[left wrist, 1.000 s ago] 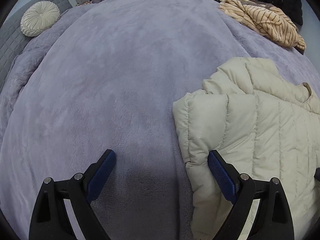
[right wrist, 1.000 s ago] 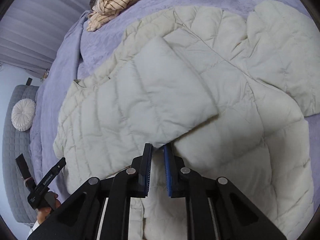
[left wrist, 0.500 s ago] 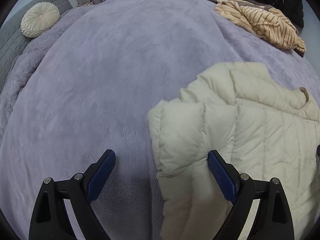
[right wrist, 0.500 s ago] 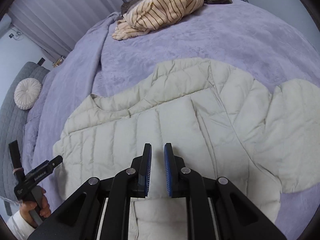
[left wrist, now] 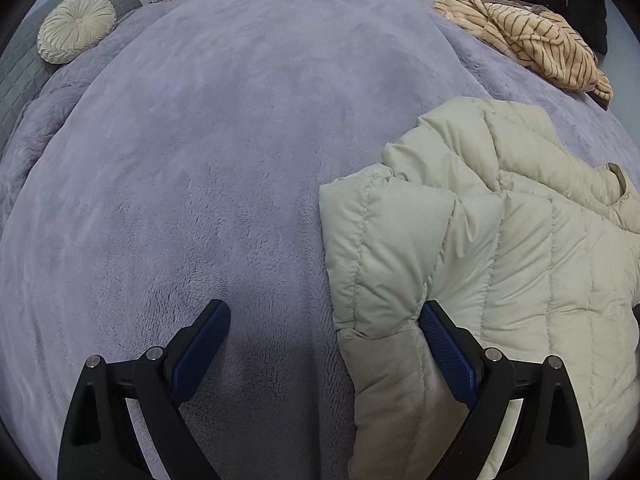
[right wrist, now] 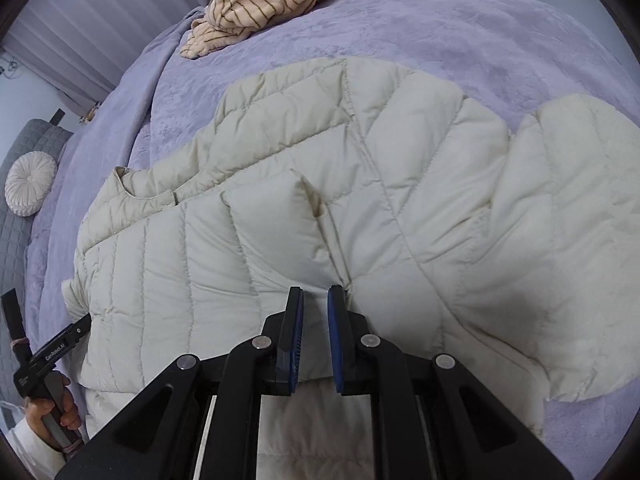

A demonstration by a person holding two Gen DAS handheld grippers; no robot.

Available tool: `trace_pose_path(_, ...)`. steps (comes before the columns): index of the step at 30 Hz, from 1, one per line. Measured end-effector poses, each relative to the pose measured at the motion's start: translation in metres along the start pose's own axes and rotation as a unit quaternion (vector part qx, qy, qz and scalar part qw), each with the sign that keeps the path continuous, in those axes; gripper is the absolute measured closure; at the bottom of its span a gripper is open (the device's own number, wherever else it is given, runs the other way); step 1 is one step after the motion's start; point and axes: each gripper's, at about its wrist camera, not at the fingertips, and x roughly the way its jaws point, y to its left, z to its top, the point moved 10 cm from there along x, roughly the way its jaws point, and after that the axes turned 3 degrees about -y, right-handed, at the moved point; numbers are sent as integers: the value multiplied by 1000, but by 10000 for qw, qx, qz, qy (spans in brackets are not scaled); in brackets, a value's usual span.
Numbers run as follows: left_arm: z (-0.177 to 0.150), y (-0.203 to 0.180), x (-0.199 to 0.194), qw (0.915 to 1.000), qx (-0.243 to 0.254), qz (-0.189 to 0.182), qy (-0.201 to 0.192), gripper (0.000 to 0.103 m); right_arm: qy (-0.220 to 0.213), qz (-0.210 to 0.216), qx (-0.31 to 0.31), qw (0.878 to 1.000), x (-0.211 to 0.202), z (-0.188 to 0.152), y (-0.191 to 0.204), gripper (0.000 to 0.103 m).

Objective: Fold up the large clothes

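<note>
1. I see the cream quilted jacket lying spread on the lilac fleece blanket that covers the bed; its collar points toward the left of the right wrist view.
2. My right gripper hangs over the middle of the jacket, its blue pads nearly pressed together with only a narrow slit between them. A folded flap of the jacket sits just beyond the fingertips; I cannot tell whether any fabric is pinched in the slit.
3. My left gripper has its fingers spread wide. The jacket's edge, at its shoulder end, lies between them, close against the right finger, while the left one is over bare blanket. The pads do not press on the cloth.
4. In the right wrist view I see the left gripper's handle at the lower left, held by a hand with a white sleeve, just beside the jacket's edge.
5. A striped beige garment lies crumpled near the far side of the bed, well apart from the jacket, with a dark garment behind it.
6. A round pleated cushion rests against the grey quilted headboard.
</note>
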Motion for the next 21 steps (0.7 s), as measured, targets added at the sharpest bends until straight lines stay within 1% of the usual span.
trace_pose_path(3,1,4,-10,10000,-59,-7,14,6,50,-156,133,9998,-10,-1,-15,89)
trace_pose_path(9,9,4,-48,9999,-38,-18,-157,6,38,-33,237,9997,-45,-11,-21,88)
trace_pose_path(10,8,2,-55,9998,-34,-36,-182,6,70,1,247,9997,-50,-14,-20,84)
trace_pose_path(12,4,-3,-68,9998,-2,-39,-182,6,112,59,255,9996,-60,-22,-18,73)
trace_pose_path(13,0,-6,-75,9998,31,-69,-176,6,128,83,267,9995,-65,-26,-16,63)
trace_pose_path(14,-5,-11,-82,9998,76,-106,-175,6,143,120,288,9994,-70,-31,-15,59)
trace_pose_path(18,-27,-40,-108,9993,256,-227,-119,6,269,212,384,9987,-86,-50,-11,59)
trace_pose_path(21,-46,-62,-125,9987,358,-372,-6,6,358,242,497,9978,-99,-64,-14,50)
